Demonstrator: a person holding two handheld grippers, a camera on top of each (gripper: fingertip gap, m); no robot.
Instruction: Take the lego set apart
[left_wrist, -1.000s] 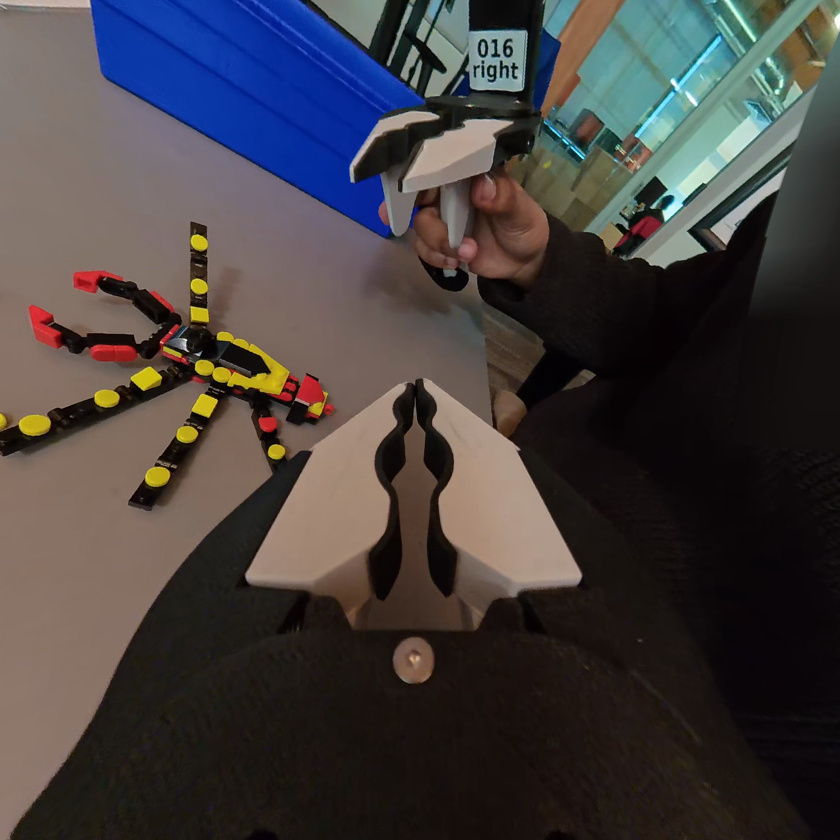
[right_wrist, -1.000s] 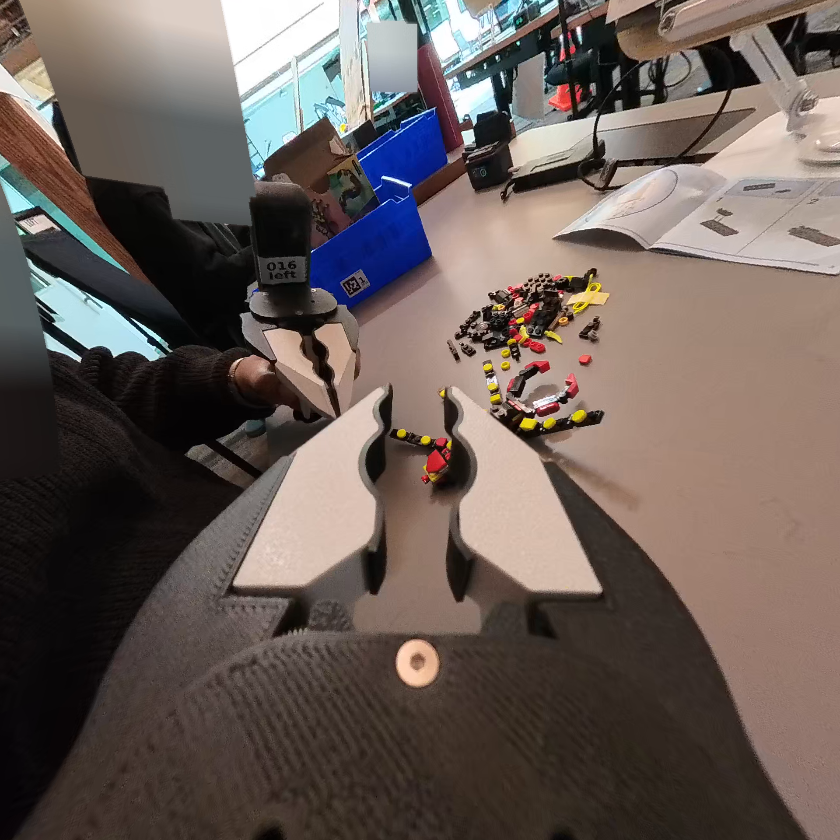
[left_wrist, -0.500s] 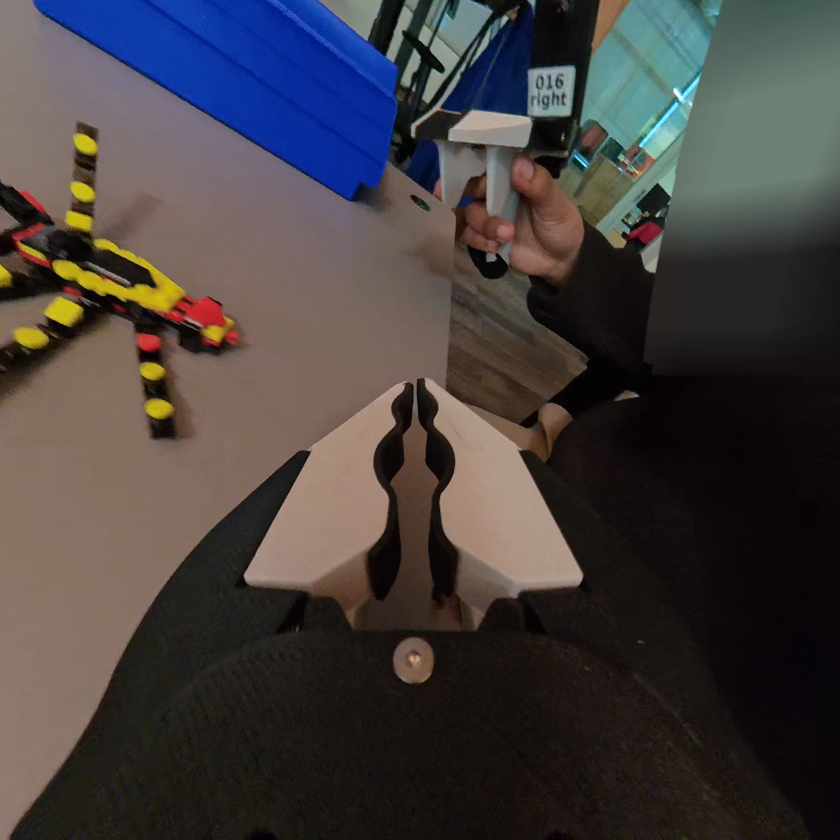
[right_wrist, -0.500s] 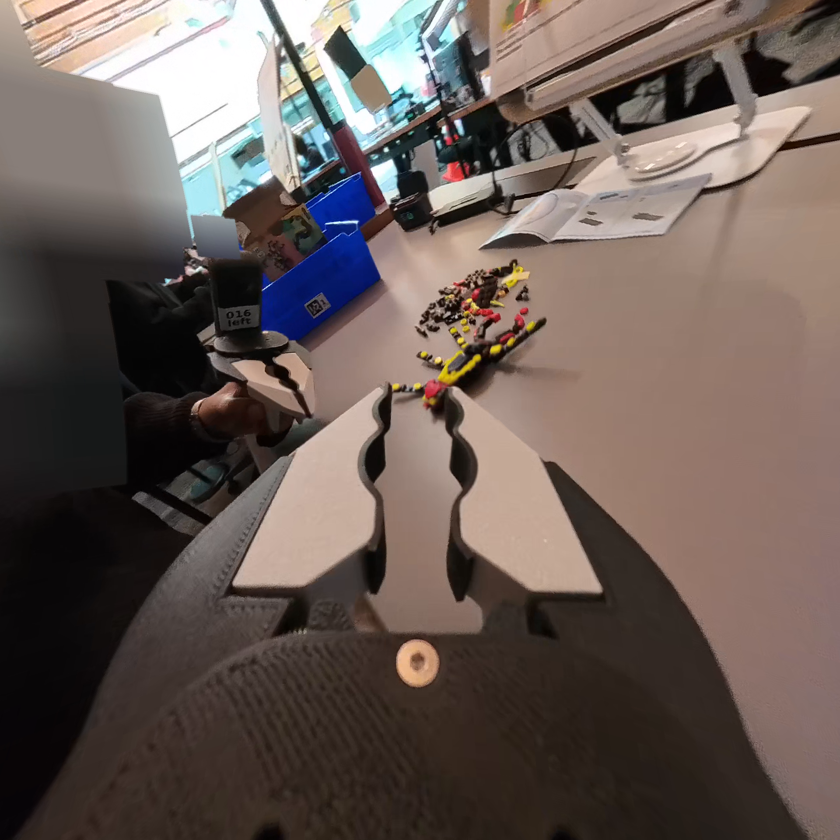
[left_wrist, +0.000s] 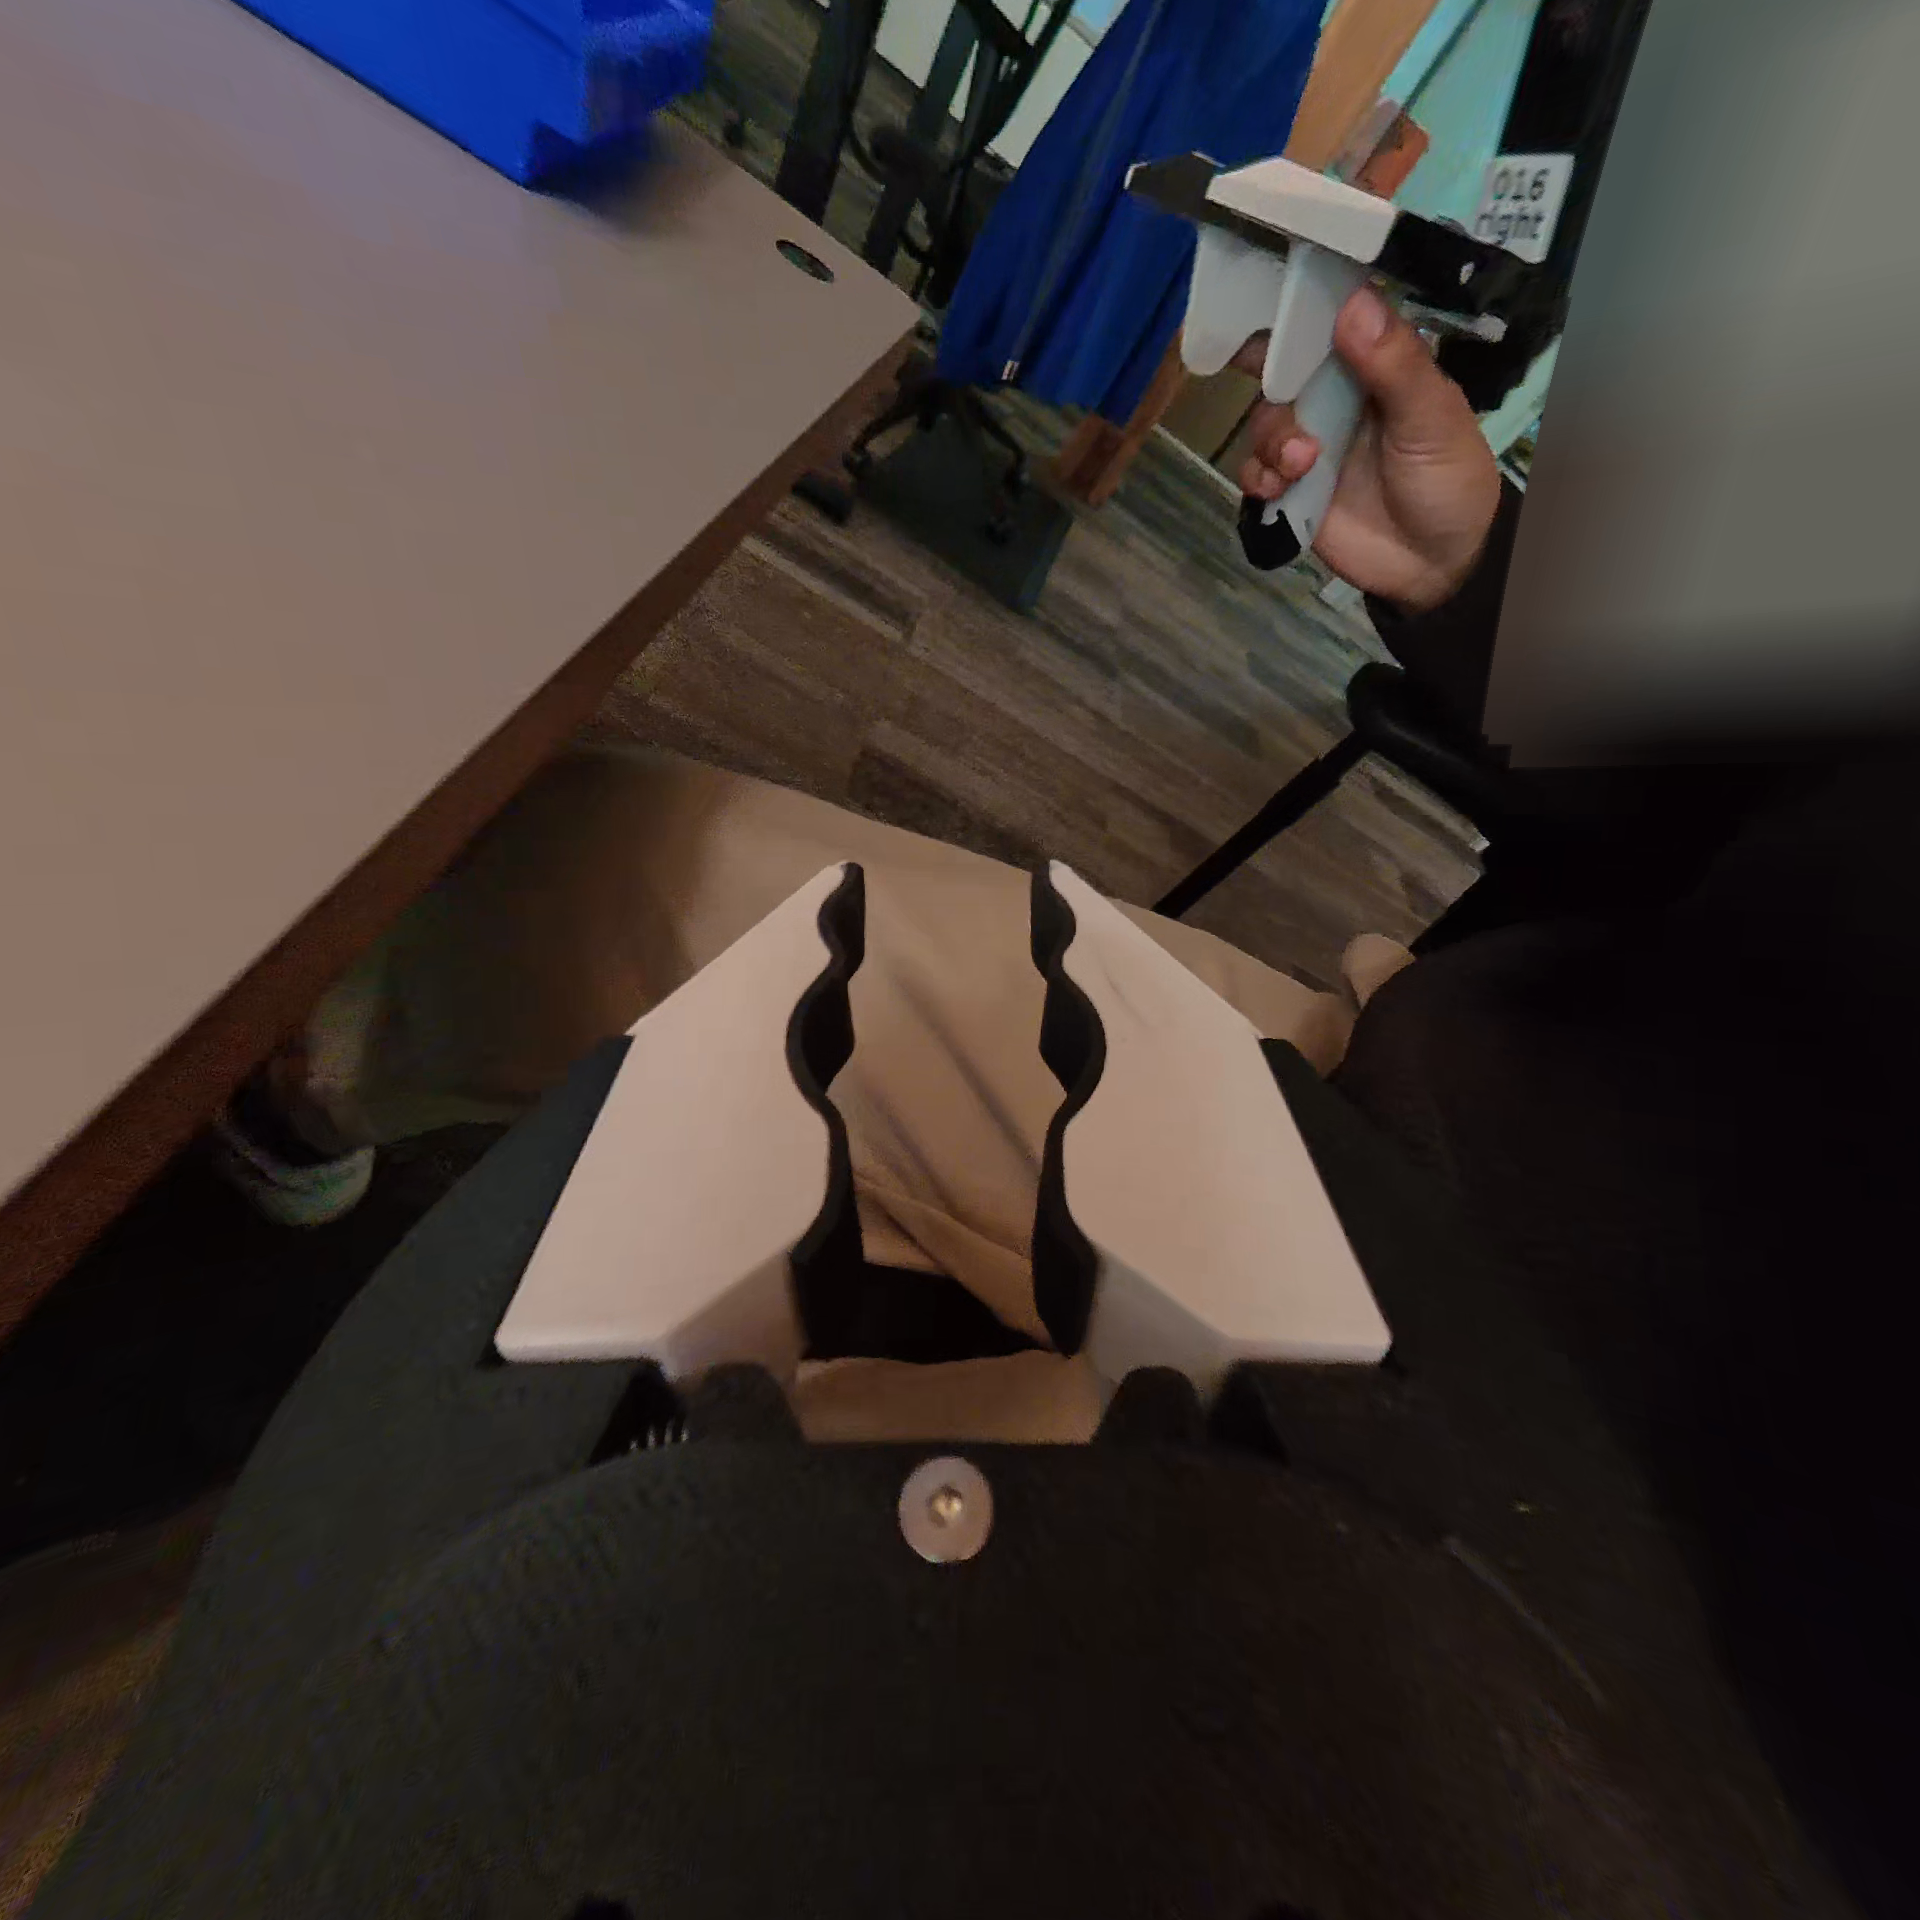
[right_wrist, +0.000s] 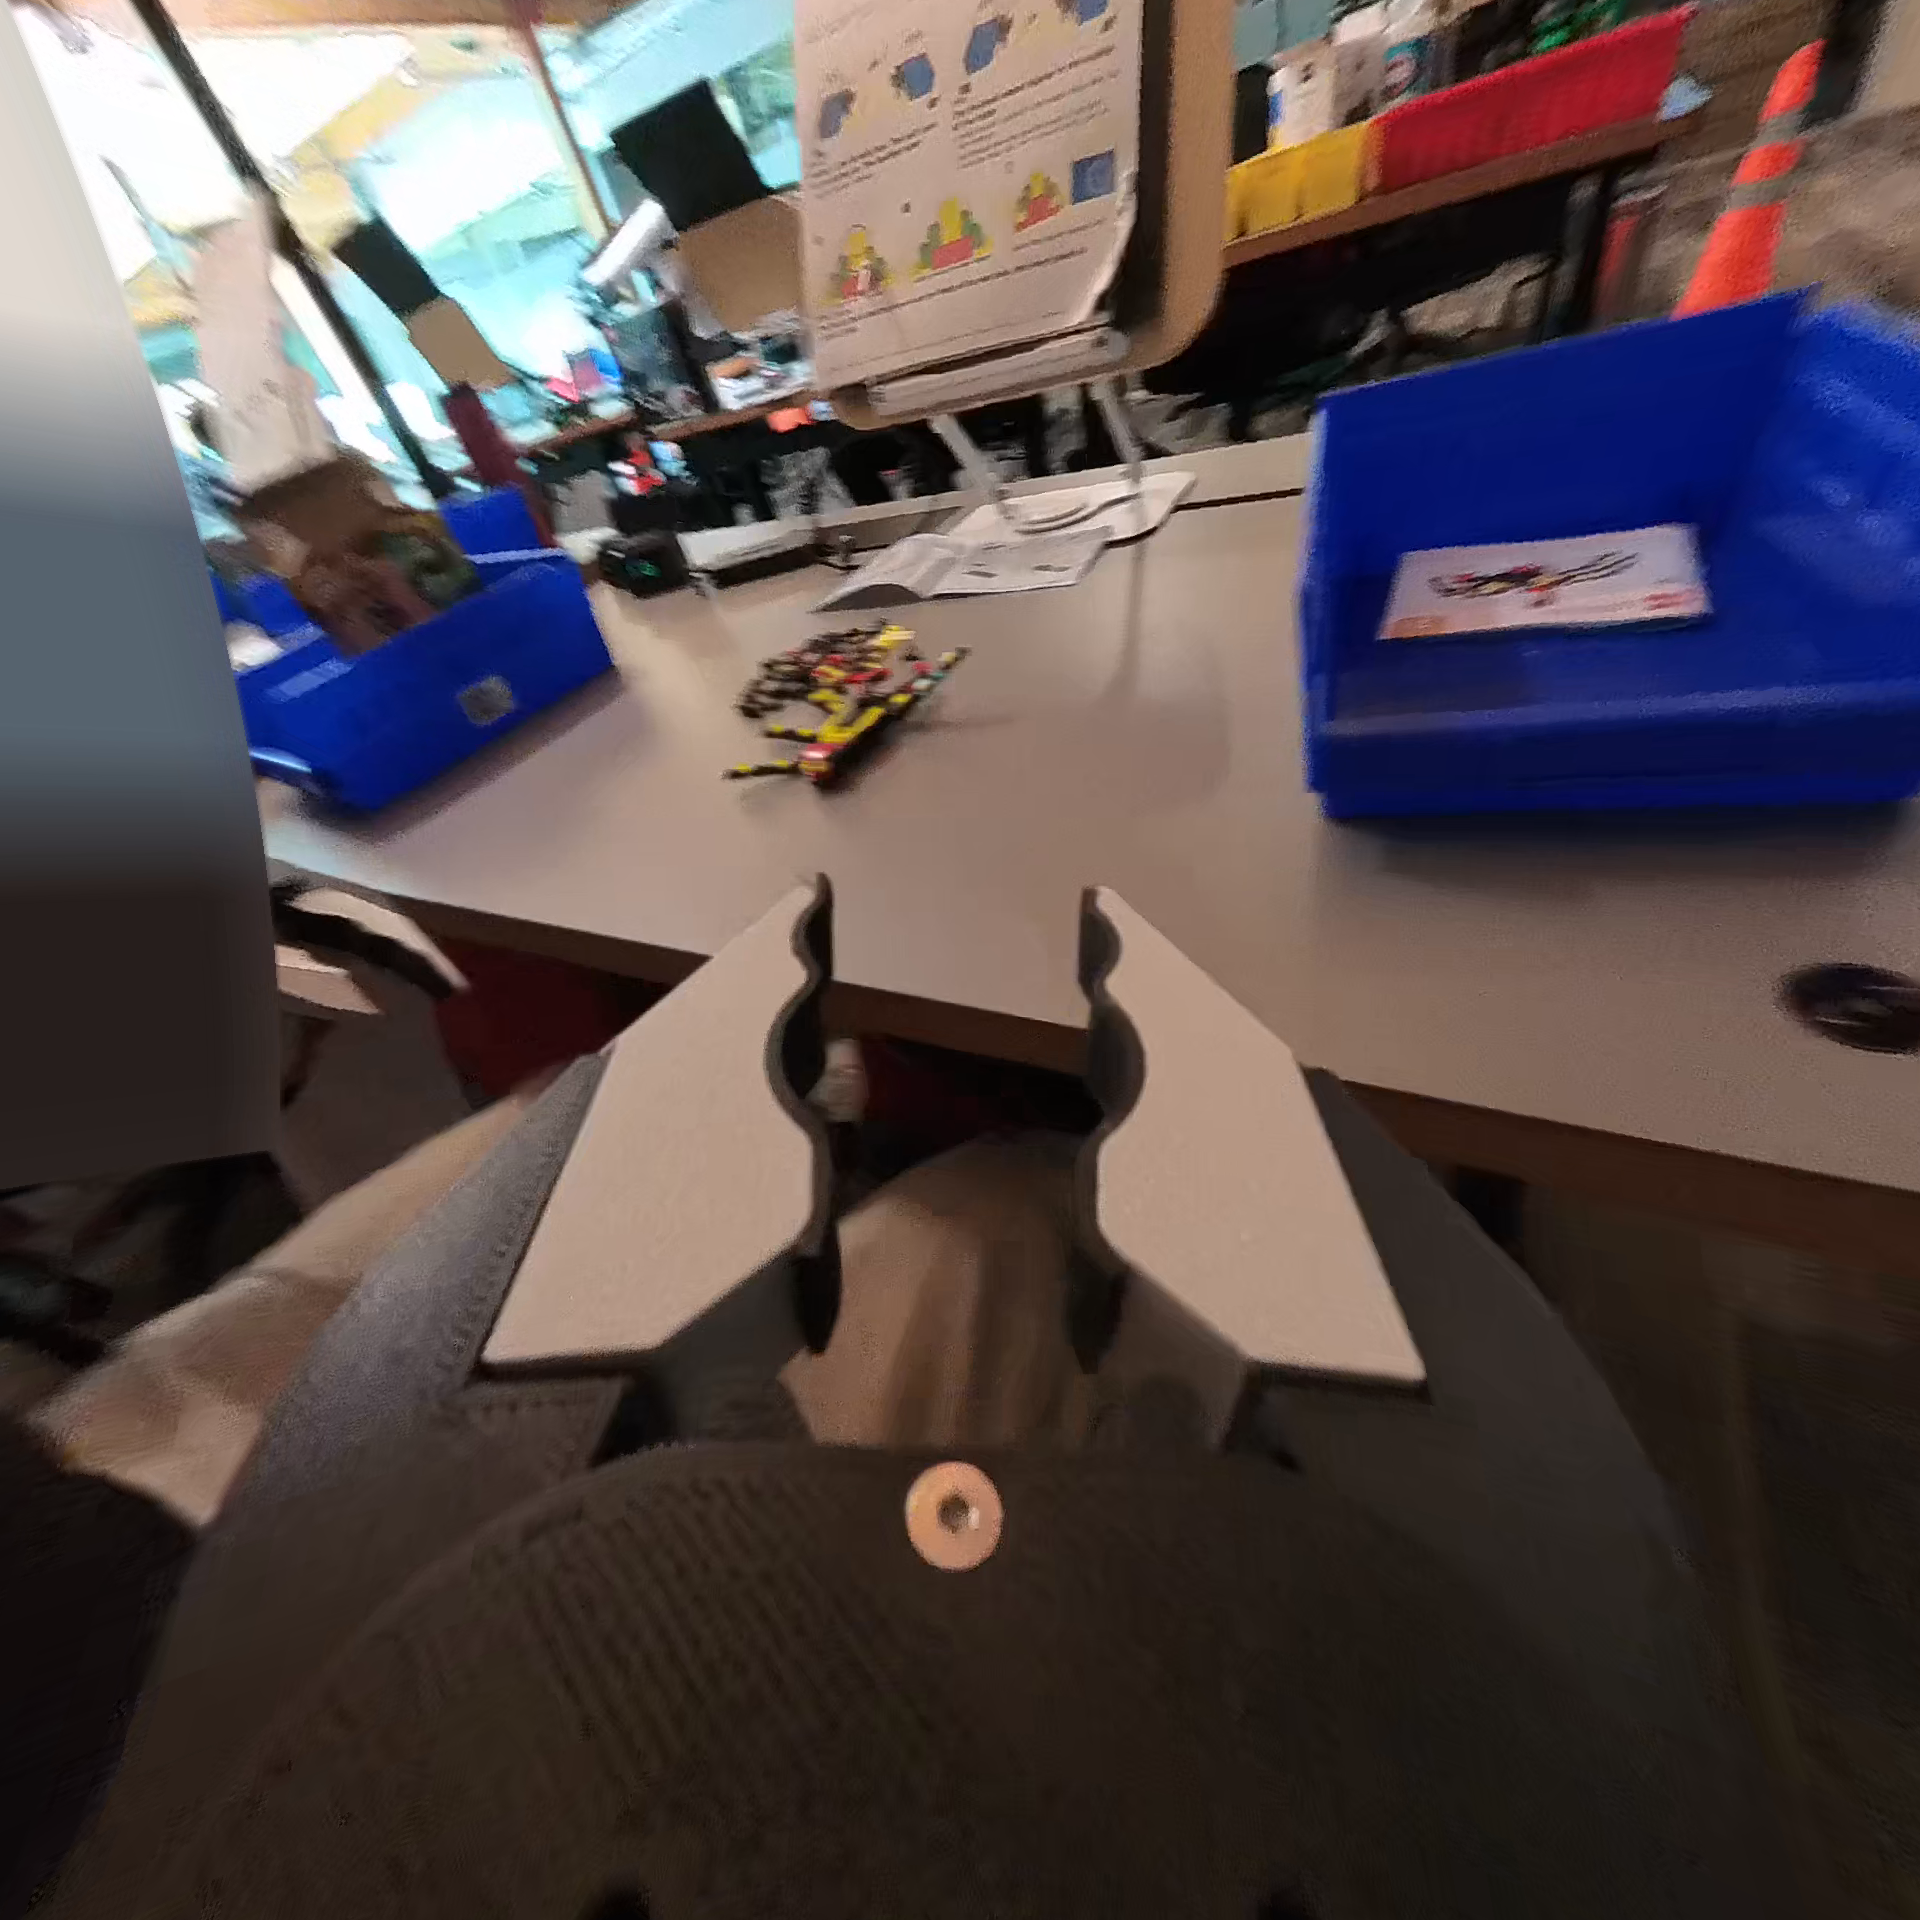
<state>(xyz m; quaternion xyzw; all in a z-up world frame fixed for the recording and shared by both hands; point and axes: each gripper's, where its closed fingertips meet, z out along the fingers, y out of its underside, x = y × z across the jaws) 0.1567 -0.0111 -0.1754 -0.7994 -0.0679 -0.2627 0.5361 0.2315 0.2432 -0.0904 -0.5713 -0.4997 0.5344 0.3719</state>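
Observation:
The lego model (right_wrist: 842, 717), black with yellow and red parts, lies on the grey table (right_wrist: 1039, 831) far ahead in the right wrist view, in front of a pile of loose pieces (right_wrist: 821, 665). My right gripper (right_wrist: 956, 899) is open and empty, held short of the table's front edge above a person's lap. My left gripper (left_wrist: 951, 878) is open and empty, also off the table (left_wrist: 312, 468) and over the lap. The lego is out of the left wrist view. There the right gripper (left_wrist: 1247, 208) shows at the upper right, held by a hand (left_wrist: 1392, 468).
A blue bin (right_wrist: 1558, 727) holding a printed card (right_wrist: 1548, 592) stands at the right of the table. Another blue bin (right_wrist: 416, 675) stands at the left; its corner shows in the left wrist view (left_wrist: 499, 62). An open booklet (right_wrist: 977, 566) and a sheet stand (right_wrist: 966, 177) are behind the pieces. The gap from one gripper's tips to the other's is roughly 30 cm.
Both grippers have drawn back off the table to above the lap. The left jaws went from shut to open and the right jaws opened wider. The lego left the left wrist view.

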